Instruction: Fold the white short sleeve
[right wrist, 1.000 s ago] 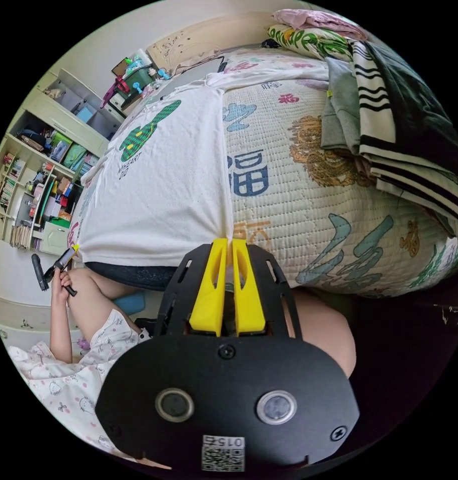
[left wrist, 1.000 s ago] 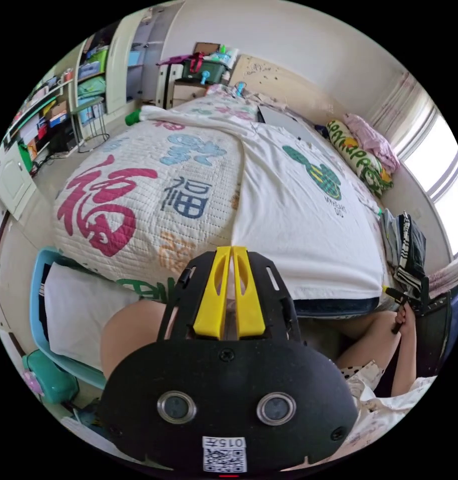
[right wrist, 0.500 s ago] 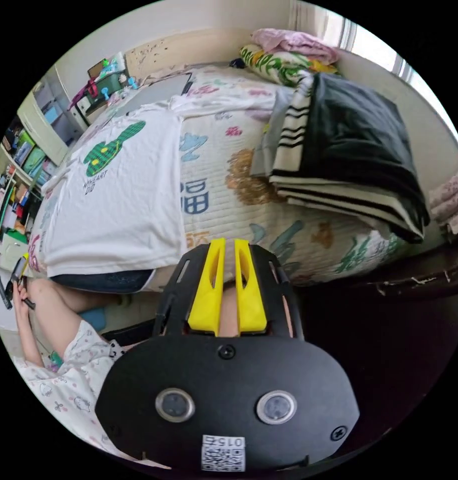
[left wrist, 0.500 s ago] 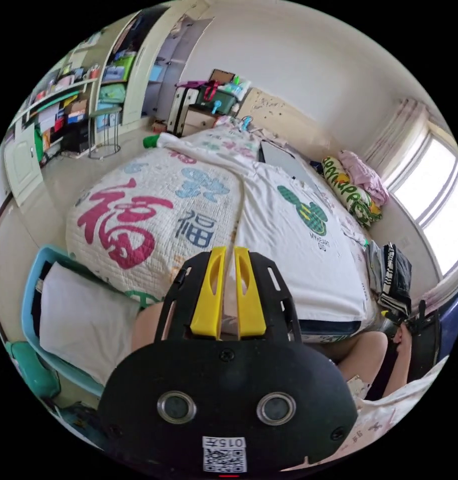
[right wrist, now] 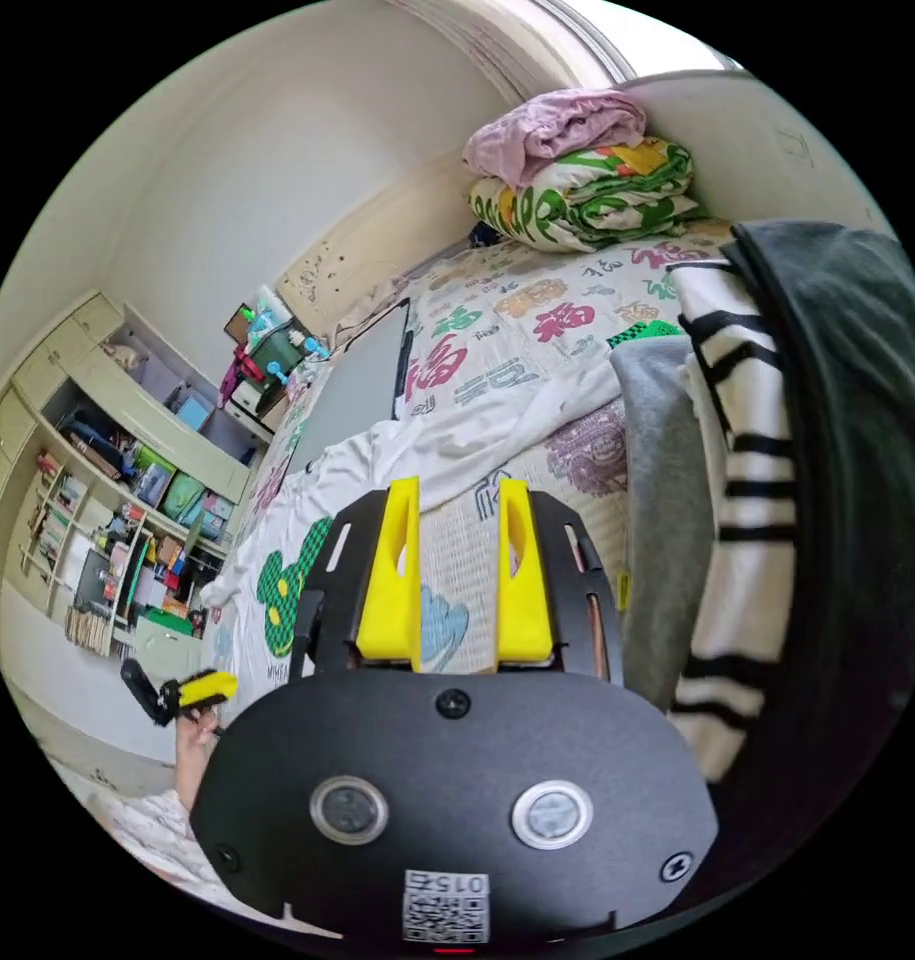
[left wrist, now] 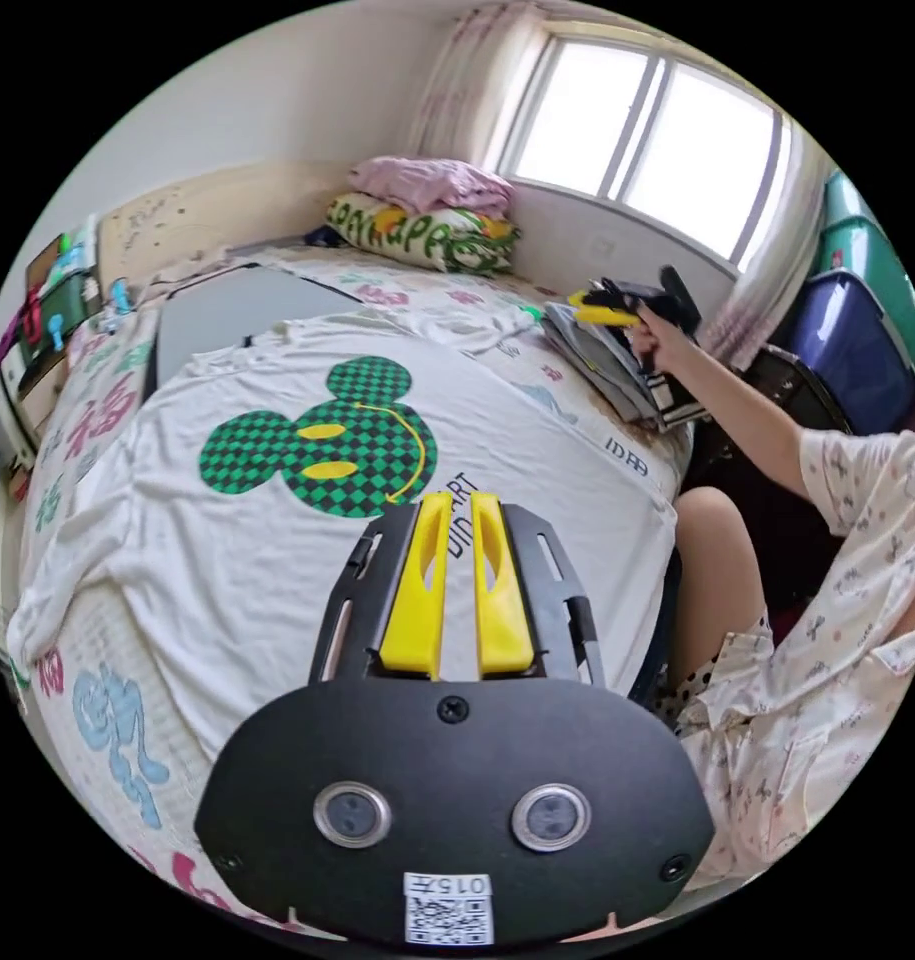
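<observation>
Now, in the left gripper view, my left gripper [left wrist: 455,500] sits at the centre of the frame over the white short sleeve [left wrist: 277,560], its yellow jaws nearly together with a thin gap and nothing pinched between them. That shirt lies spread flat on the bed [left wrist: 107,720], its green checkered print just above my jaws. At the upper right my right gripper [left wrist: 617,300] hangs over the stack of folded clothes [left wrist: 617,365] below the window [left wrist: 657,140].

Next, in the right gripper view, my right gripper [right wrist: 459,490] has its jaws spread apart and empty over the quilt. The folded stack fills the right side; the shirt lies at left of centre, and my left gripper [right wrist: 192,690] shows at lower left.
</observation>
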Available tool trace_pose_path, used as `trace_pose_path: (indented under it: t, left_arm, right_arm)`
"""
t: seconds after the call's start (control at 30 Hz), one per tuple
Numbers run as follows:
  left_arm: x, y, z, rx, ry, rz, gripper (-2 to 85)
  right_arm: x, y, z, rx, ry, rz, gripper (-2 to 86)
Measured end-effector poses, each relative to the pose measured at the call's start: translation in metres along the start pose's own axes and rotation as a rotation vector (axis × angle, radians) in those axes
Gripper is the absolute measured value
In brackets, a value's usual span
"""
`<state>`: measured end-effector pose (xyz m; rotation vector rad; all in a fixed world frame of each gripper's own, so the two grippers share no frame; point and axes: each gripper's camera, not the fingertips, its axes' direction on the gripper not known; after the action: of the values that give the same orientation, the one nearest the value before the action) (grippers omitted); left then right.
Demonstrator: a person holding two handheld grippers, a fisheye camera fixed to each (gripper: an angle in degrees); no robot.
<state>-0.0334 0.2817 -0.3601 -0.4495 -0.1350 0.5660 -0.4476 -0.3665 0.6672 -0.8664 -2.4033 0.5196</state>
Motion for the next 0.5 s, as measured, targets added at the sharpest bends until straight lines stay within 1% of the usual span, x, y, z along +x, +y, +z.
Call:
trace_pose_path:
  t: [0.07, 0.1, 0.17, 0.23, 0.33, 0.43, 0.5]
  left_arm:
    - [0.006, -0.017, 0.018, -0.097, 0.044, 0.078, 5.2]
    - [0.008, -0.02, 0.021, -0.127, 0.053, 0.099, 5.6]
    - [0.017, -0.028, 0.027, -0.209, 0.051, 0.173, 6.4]
    - [0.023, -0.032, 0.028, -0.251, 0.05, 0.213, 6.7]
    - [0.023, -0.037, 0.012, -0.223, 0.074, 0.227, 6.3]
    - [0.005, -0.049, -0.009, -0.191, 0.165, 0.142, 5.2]
    - [-0.004, -0.061, -0.018, -0.195, 0.214, 0.098, 4.1]
  right_arm:
    - [0.043, -0.087, 0.073, -0.008, 0.039, 0.086, 12.6]
    - [0.056, -0.106, 0.089, -0.002, 0.05, 0.11, 12.9]
    - [0.11, -0.161, 0.139, 0.063, 0.036, 0.241, 13.4]
    - [0.144, -0.192, 0.176, 0.089, 0.029, 0.284, 13.6]
    - [0.19, -0.228, 0.236, 0.077, 0.124, 0.327, 13.9]
    - [0.236, -0.241, 0.291, 0.055, 0.119, 0.336, 13.5]
    - [0.263, -0.236, 0.324, 0.002, 0.193, 0.344, 10.3]
